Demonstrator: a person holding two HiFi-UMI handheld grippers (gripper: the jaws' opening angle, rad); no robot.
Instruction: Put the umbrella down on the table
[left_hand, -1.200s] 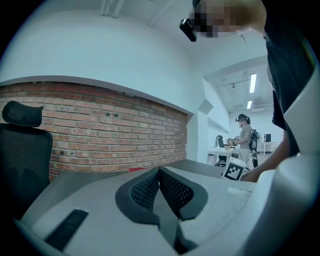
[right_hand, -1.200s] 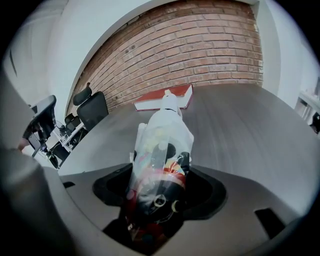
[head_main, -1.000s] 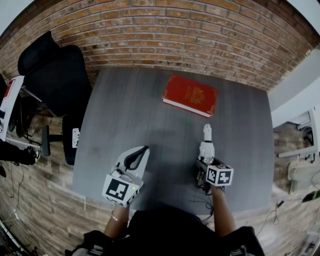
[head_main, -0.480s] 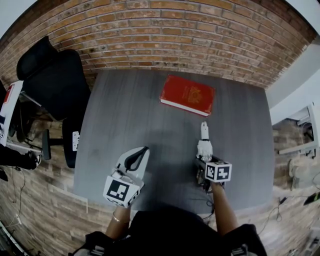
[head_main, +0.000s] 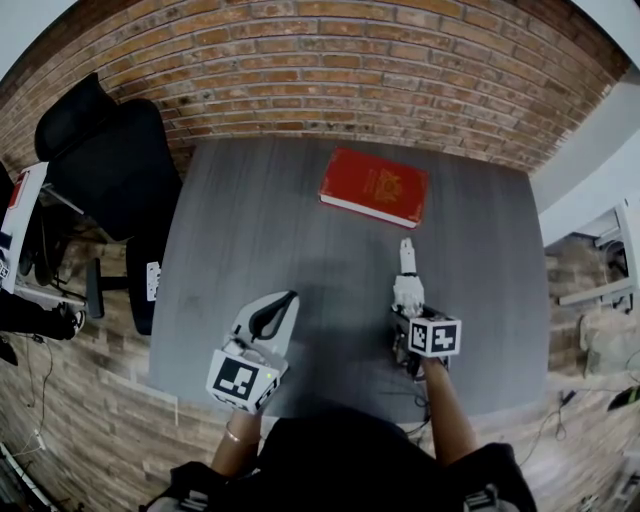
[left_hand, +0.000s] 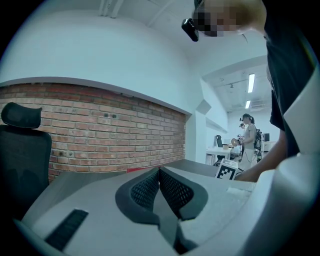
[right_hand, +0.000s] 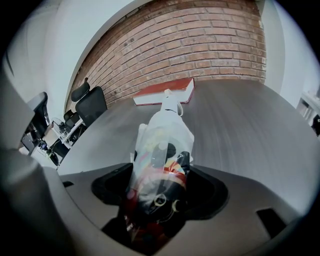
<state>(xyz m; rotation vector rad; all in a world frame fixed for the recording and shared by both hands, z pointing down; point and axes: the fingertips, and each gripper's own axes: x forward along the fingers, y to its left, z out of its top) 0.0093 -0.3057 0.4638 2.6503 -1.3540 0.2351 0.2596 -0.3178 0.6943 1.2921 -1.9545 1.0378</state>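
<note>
The folded umbrella (head_main: 407, 285), white at its far end with a dark patterned canopy in a clear sleeve, lies lengthwise on the grey table (head_main: 260, 220), pointing at the red book. My right gripper (head_main: 408, 318) is tilted down at the umbrella's near end. In the right gripper view the umbrella (right_hand: 162, 150) sits between the jaws of the right gripper (right_hand: 160, 185), which are opening; the pads still touch its sides. My left gripper (head_main: 285, 298) hovers level over the table's near left. The left gripper (left_hand: 159, 172) is shut and holds nothing.
A red hardcover book (head_main: 373, 187) lies at the far side of the table, just beyond the umbrella's tip, and shows again as the book (right_hand: 165, 92). A black office chair (head_main: 110, 150) stands left of the table. A brick wall (head_main: 330, 70) runs behind it.
</note>
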